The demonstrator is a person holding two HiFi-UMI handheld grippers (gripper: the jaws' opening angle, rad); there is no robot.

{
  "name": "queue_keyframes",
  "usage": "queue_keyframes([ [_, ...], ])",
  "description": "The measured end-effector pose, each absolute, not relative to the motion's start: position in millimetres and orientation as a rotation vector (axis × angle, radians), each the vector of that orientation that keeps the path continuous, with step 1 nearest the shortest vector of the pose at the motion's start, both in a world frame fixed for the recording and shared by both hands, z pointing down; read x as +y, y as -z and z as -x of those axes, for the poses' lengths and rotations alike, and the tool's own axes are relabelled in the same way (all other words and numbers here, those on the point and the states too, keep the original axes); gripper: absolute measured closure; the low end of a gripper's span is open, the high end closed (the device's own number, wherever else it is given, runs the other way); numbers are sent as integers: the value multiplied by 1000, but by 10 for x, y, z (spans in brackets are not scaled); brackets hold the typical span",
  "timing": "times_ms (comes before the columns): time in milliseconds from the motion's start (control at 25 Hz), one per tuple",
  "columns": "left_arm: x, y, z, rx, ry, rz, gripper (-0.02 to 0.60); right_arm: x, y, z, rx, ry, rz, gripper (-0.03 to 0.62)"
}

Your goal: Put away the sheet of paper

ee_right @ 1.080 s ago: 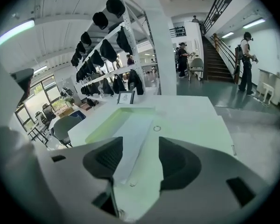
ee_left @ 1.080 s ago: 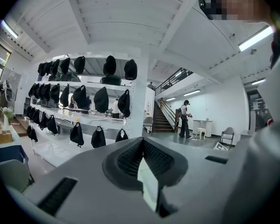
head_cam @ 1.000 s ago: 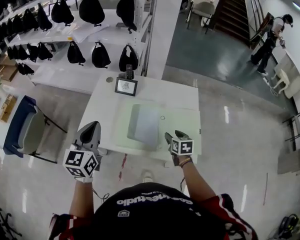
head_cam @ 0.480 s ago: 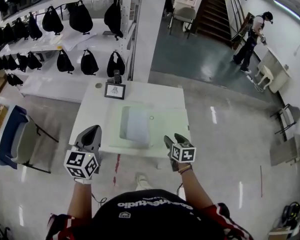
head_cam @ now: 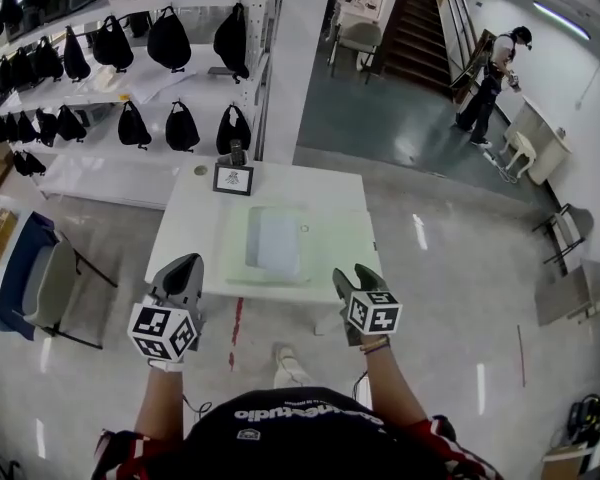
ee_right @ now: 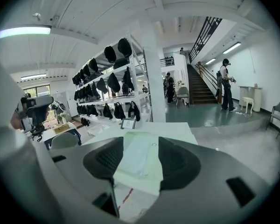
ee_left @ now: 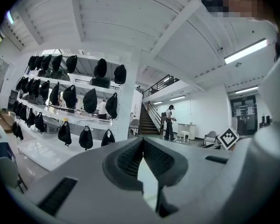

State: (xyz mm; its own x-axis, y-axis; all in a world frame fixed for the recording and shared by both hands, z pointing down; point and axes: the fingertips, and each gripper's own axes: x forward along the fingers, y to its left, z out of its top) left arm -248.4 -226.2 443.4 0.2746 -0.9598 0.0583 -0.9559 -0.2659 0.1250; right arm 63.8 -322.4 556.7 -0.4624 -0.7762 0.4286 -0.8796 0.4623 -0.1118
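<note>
The sheet of paper (head_cam: 277,243) lies on a pale green mat (head_cam: 332,253) at the middle of the white table (head_cam: 195,230), its long axis running from near edge to far edge. It sits straight ahead of the right gripper (head_cam: 352,278), which is wide open and empty and looks slightly the nearer. The left gripper (head_cam: 185,265), jaw tips together on nothing, is off toward the near left corner.

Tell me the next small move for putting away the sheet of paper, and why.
Likely best: step closer and lower the right gripper toward the near edge of the sheet of paper. Both it and the left gripper hang short of the table; the right's jaws stand open and empty, and the sheet lies flat on the green mat.
</note>
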Motion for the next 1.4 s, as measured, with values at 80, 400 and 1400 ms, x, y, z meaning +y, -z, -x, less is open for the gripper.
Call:
queue_keyframes([
  [80,-2185,-4438,2498,-1804,44,-2401,575,-3103,-5499,-608,-2402,-423,-1423,367],
  [400,-2068,-4226,2503,-1821,41,-2460,575,-2699,-5236,-478,-2429,-264,-1422,368],
  [1400,-1857,-4038,2366,-1862,91,-2525,575,-2284,-4388,-540,-2595,-145,-1650,472],
])
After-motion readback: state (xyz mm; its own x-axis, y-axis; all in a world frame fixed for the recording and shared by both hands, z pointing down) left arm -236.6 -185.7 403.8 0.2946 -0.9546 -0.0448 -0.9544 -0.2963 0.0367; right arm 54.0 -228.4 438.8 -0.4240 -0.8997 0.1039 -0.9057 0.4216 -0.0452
